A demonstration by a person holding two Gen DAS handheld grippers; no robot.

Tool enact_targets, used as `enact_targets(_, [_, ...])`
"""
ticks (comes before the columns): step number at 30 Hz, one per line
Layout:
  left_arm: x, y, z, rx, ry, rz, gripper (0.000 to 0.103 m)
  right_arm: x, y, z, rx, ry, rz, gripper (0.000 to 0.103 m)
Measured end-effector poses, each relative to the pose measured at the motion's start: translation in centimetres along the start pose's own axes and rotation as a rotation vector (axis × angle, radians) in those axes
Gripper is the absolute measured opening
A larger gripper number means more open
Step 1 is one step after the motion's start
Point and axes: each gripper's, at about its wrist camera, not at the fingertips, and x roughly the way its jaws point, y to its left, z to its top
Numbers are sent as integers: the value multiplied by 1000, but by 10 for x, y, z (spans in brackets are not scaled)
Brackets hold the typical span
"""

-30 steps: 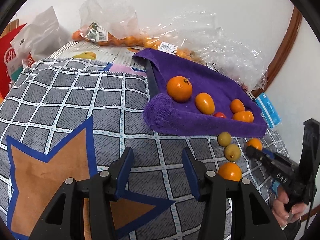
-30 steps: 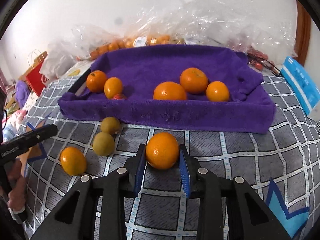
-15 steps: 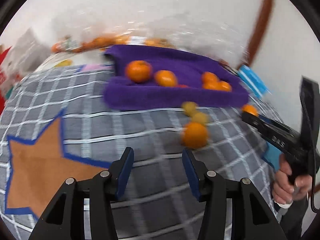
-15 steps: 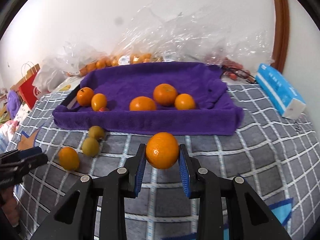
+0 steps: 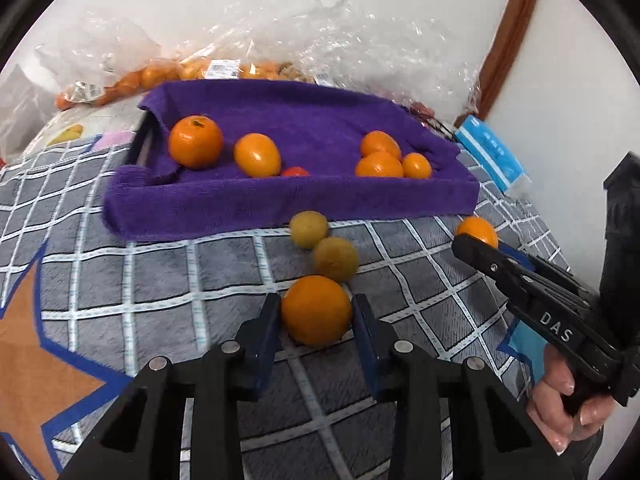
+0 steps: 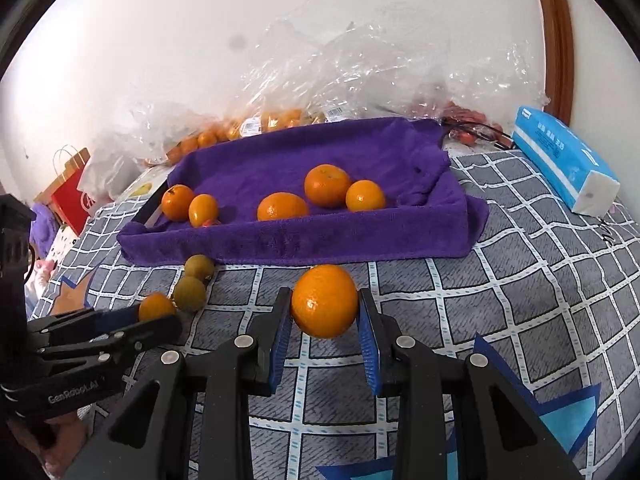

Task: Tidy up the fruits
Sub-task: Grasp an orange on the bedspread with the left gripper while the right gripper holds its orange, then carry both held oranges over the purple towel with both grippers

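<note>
A purple towel-lined tray point(image 5: 280, 204) point(image 6: 304, 240) holds several oranges and a small red fruit. On the checked blanket in front of it lie two yellow-green fruits point(image 5: 335, 258) point(image 6: 189, 293) and an orange point(image 5: 316, 310). My left gripper point(image 5: 316, 320) is open, its fingers on either side of that orange, which rests on the blanket. My right gripper point(image 6: 325, 312) is shut on another orange point(image 6: 325, 301) and holds it above the blanket before the tray. That orange also shows in the left wrist view point(image 5: 478, 232).
Clear plastic bags of oranges point(image 5: 160, 76) lie behind the tray against the wall. A blue tissue pack point(image 6: 560, 164) sits right of the tray. A red paper bag point(image 6: 70, 196) stands at far left. A brown star patch point(image 5: 36, 364) marks the blanket.
My left gripper has swung right and moved forward until its open fingers flank the loose orange. My right gripper has lifted its orange off the blanket.
</note>
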Motion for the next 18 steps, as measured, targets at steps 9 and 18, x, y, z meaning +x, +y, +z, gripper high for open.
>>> enact_targets(9, [-21, 45, -1, -45, -93, 134, 34, -2, 1, 0, -2, -9, 6, 32])
enact_targets(18, [-28, 69, -7, -176, -122, 5, 34, -6, 0, 0, 4, -28, 20, 32])
